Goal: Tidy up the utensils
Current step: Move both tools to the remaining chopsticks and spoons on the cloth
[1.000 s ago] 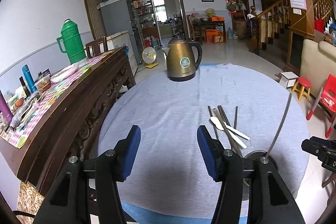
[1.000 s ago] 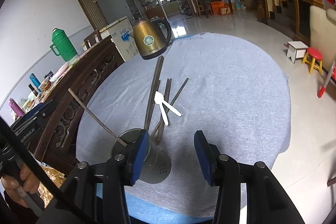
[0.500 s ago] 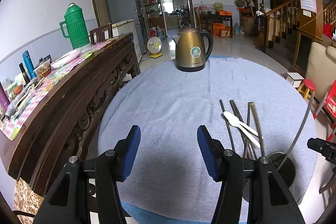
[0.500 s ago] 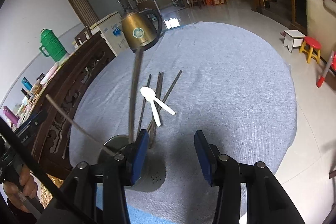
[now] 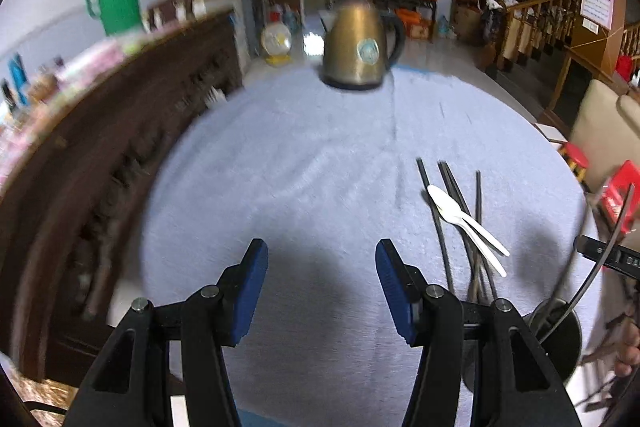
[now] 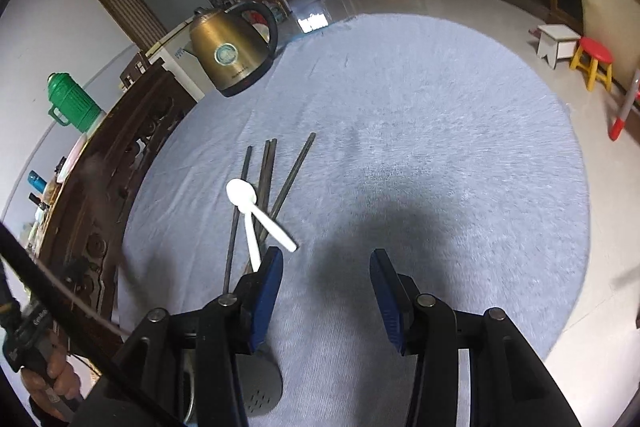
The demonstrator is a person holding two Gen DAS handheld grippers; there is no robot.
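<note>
Several dark chopsticks (image 5: pixel 450 187) lie side by side on the grey tablecloth (image 5: pixel 300 167), with two white plastic spoons (image 5: pixel 460 215) across them. A metal holder cup (image 5: pixel 560 335) stands near the front edge with a thin stick (image 5: pixel 600 267) leaning out of it. My left gripper (image 5: pixel 322 267) hovers open over bare cloth, left of the utensils. My right gripper (image 6: pixel 326 275) is open too, right of the chopsticks (image 6: pixel 268 171) and spoons (image 6: pixel 244 193). Its left finger hides most of the perforated holder (image 6: pixel 260 387).
A brass electric kettle (image 6: pixel 232 47) stands at the far side of the round table (image 6: pixel 440 147). A dark carved sideboard (image 5: pixel 100 147) with a green thermos (image 5: pixel 116 3) runs along the left. Small stools (image 6: pixel 596 59) stand on the floor to the right. A hand (image 6: pixel 52 379) holds the other gripper.
Both grippers have come forward and down toward the cloth. The holder has slid to the lower edge of each view. The jaw gaps look unchanged.
</note>
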